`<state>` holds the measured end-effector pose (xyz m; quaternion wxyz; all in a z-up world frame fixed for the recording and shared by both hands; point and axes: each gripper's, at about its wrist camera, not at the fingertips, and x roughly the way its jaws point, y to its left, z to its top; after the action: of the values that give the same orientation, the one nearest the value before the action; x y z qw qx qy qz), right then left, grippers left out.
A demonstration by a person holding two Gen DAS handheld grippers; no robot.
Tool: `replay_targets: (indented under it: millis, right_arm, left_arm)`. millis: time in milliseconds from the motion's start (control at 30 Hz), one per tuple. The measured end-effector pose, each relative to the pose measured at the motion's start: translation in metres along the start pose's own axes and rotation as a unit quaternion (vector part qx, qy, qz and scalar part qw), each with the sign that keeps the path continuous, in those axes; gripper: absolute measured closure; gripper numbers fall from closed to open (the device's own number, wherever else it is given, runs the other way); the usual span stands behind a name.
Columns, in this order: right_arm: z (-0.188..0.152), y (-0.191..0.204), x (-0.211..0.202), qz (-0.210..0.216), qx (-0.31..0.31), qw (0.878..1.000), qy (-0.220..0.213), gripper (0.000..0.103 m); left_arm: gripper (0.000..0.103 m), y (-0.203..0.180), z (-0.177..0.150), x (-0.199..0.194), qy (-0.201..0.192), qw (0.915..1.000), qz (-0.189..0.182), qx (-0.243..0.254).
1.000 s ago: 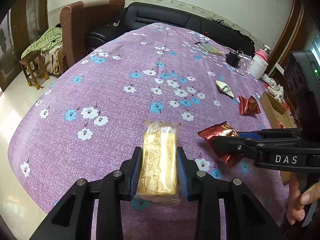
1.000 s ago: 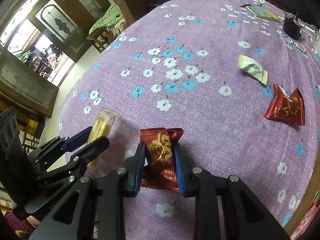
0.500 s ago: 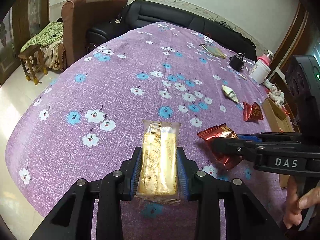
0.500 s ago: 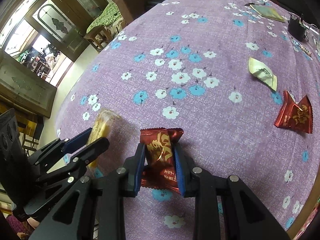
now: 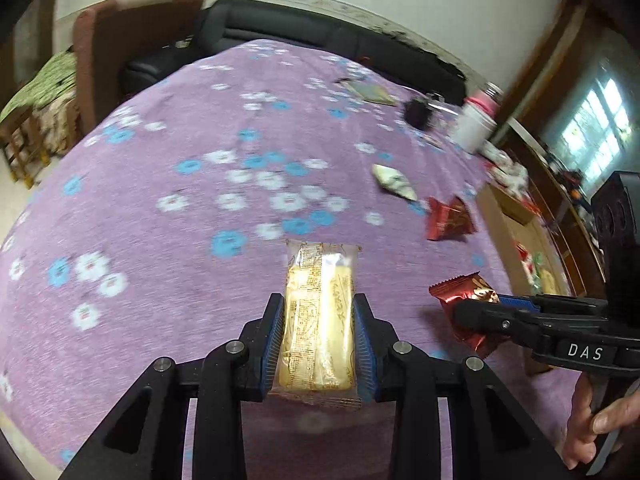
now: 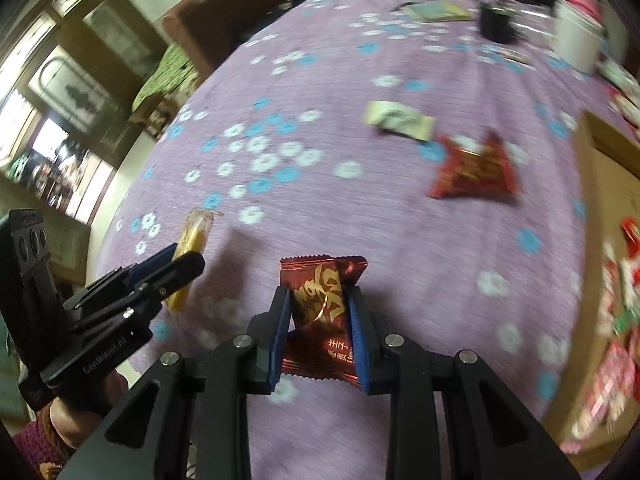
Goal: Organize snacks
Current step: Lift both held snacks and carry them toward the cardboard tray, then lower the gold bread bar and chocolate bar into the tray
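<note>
- Left wrist view: left tool [image 5: 320, 340] clamped on a clear-wrapped yellow cake bar [image 5: 318, 320], long axis in line with the fingers, carried above the purple floral tabletop [image 5: 160, 200].
- Off to the right, a cardboard box [image 5: 516, 216] with snacks already inside; probably the drop spot, nearer the right hand [image 5: 592, 428].
- Two loose snacks on the cloth ahead and right: a pale wrapped packet [image 5: 394, 182] and a loose red packet [image 5: 450, 220].
- "DAS" legible on the right tool's body.
- Right wrist view: right tool [image 6: 320, 332] clamped on a red foil packet [image 6: 322, 304], gold script on its face, small print too blurred to read.
- Box edge lying right of this tool, the loose red packet between.
- "Centabot AI", roughly, on the left tool's side.
</note>
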<state>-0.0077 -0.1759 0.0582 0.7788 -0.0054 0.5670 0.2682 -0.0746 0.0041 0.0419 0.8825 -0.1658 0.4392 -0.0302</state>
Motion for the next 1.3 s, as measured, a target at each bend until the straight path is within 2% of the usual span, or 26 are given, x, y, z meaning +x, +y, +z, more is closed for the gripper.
replay_targets:
  millis: [200,433,633,933,1300]
  right_arm:
    - [-0.018,-0.043,-0.032,-0.017,0.05,0.998,-0.033,0.076]
    - [-0.021,-0.094,-0.073,-0.018,0.096,0.992,-0.084,0.076]
    - [-0.031,-0.135,-0.092,-0.021,0.129,0.987,-0.098,0.076]
    - [-0.056,-0.187,-0.115,-0.035,0.16,0.981,-0.1,0.076]
    - [-0.081,-0.238,-0.135,-0.046,0.188,0.975,-0.106,0.076]
  left_arm:
    - [0.068,-0.056,0.009,0.018,0.018,0.9973,-0.035,0.062]
    - [0.068,-0.138,0.027,0.018,0.01,0.9874,-0.065,0.144]
    - [0.068,-0.192,0.019,0.024,0.019,0.9788,-0.085,0.185]
    - [0.068,-0.254,-0.005,0.037,0.029,0.9684,-0.092,0.23]
    - [0.068,-0.305,-0.024,0.059,0.04,0.9595,-0.067,0.271]
